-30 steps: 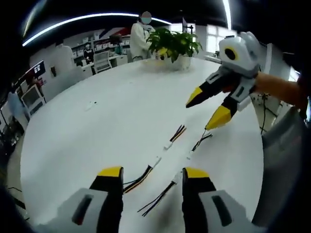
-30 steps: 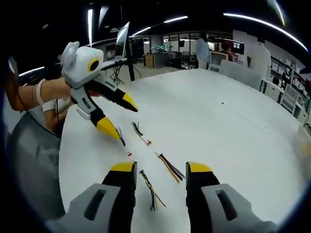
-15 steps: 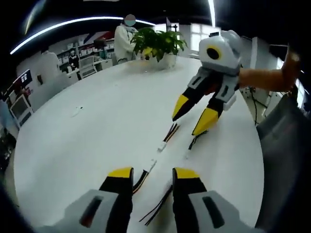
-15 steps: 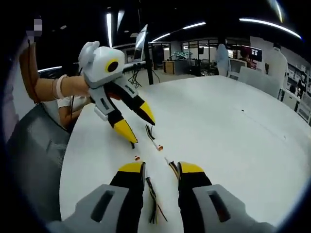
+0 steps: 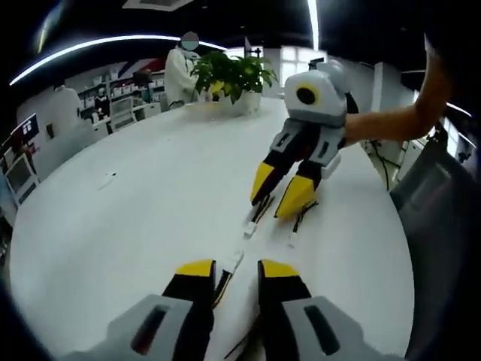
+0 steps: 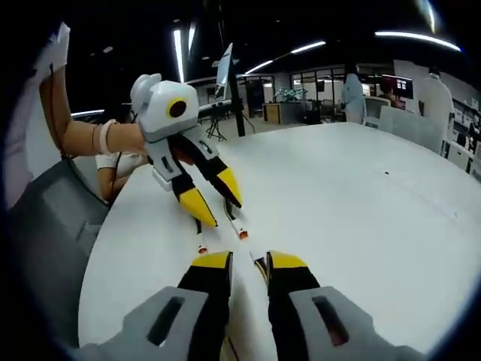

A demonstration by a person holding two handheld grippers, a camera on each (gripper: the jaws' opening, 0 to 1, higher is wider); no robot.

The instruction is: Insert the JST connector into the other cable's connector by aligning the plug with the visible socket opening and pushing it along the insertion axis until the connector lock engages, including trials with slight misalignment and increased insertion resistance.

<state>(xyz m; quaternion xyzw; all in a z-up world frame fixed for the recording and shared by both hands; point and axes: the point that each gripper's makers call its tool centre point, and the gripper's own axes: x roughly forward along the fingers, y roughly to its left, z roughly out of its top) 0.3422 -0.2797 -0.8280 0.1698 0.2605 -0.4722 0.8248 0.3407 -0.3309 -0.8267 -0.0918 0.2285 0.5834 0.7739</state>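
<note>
Both tools part-open over cables on bench [image 5: 113, 218]: left tool [image 5: 231, 271], right tool [image 6: 250, 262] (nothing gripped). Grip near housings w/ plug square to socket.

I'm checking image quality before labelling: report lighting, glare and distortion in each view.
Left gripper view: even light on the white table, ceiling light strips bowed by fisheye, potted plant soft, window behind it blown out. Right gripper view: dark ceiling with bright strips, table edge curved, left tool fairly sharp, its own tool slightly blurred.
</note>
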